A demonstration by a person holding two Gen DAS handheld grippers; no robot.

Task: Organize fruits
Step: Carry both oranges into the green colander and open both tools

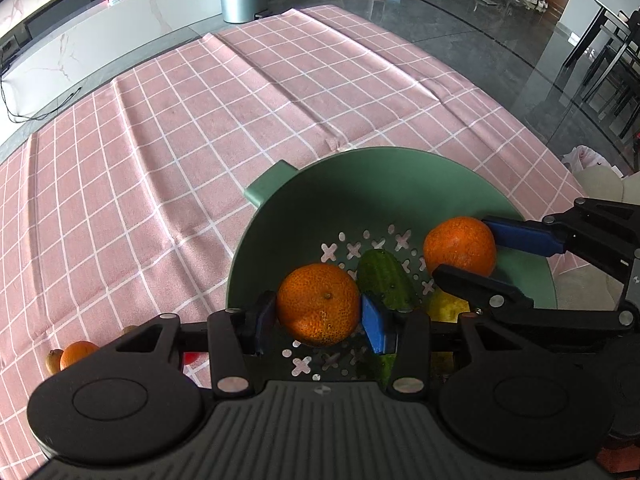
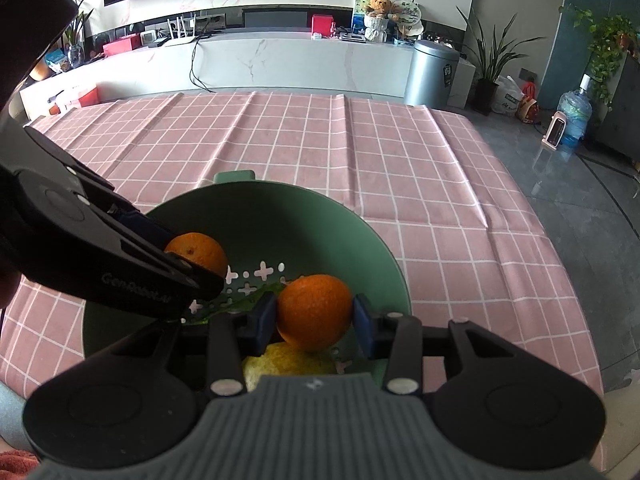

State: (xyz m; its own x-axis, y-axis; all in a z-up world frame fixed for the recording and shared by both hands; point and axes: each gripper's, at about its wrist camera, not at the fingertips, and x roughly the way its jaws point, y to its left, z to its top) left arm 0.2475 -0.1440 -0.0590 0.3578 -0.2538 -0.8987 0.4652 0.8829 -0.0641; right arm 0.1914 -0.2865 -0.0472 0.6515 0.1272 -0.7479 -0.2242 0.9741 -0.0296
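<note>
A green colander bowl (image 1: 400, 184) stands on the pink checked cloth; it also shows in the right wrist view (image 2: 320, 224). My left gripper (image 1: 319, 312) is shut on an orange (image 1: 319, 308) just above the bowl's floor. My right gripper (image 2: 315, 314) is shut on a second orange (image 2: 314, 310), which also shows in the left wrist view (image 1: 460, 246), over the bowl. A green cucumber (image 1: 384, 280) and a yellow fruit (image 2: 288, 364) lie in the bowl. The left gripper's orange appears in the right wrist view (image 2: 198, 250).
More fruit lies on the cloth at the left of the bowl: an orange (image 1: 78, 354), a small yellow-brown fruit (image 1: 54, 360) and something red (image 1: 191, 358). The pink cloth (image 1: 200, 140) stretches far ahead. A grey bin (image 2: 430, 72) stands beyond the table.
</note>
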